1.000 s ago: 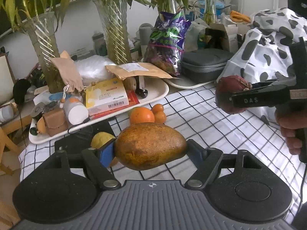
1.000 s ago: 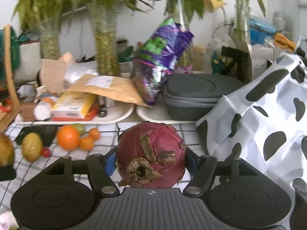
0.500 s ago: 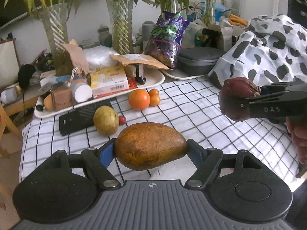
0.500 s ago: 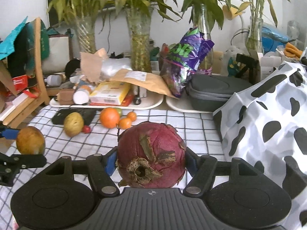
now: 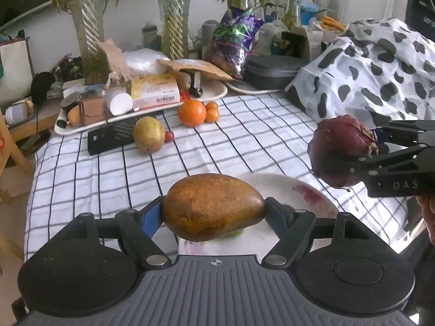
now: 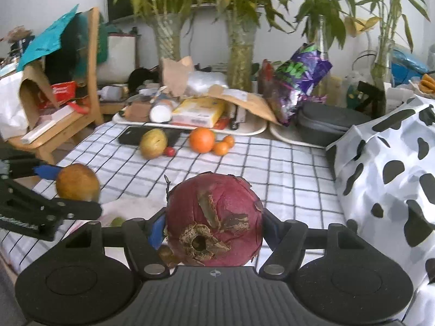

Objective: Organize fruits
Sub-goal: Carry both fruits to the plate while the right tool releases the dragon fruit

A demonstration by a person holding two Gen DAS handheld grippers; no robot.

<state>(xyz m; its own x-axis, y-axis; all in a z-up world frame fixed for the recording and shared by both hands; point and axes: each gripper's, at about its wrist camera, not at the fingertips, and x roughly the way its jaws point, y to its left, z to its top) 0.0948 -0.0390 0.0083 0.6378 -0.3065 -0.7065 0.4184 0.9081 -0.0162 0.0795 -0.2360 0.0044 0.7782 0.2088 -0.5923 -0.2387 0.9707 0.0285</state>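
Observation:
My left gripper [image 5: 214, 212] is shut on a brown-orange mango [image 5: 213, 206] and holds it above a white plate [image 5: 274, 187] on the checked cloth. My right gripper [image 6: 214, 222] is shut on a round dark-red fruit [image 6: 214, 217], also above the plate [image 6: 127, 203]. That fruit shows at the right of the left wrist view [image 5: 339, 149]. The mango shows at the left of the right wrist view [image 6: 77, 182]. A small green fruit [image 6: 117, 221] lies on the plate. A yellow-green fruit [image 5: 149, 135], a small red one [image 5: 169, 135], an orange [image 5: 191, 112] and two small oranges [image 5: 212, 112] lie farther back.
A black phone [image 5: 108, 137] lies beside the yellow-green fruit. A cluttered white tray [image 5: 217, 95], a grey case [image 5: 274, 70], glass vases [image 5: 88, 43] and a purple bag [image 5: 236, 40] stand at the back. A cow-print cloth [image 5: 375, 62] rises at the right. A wooden chair [image 6: 68, 125] stands left.
Both grippers have drawn back toward the near table edge with their fruits. The white plate has come into view beneath them and the loose fruits look farther away.

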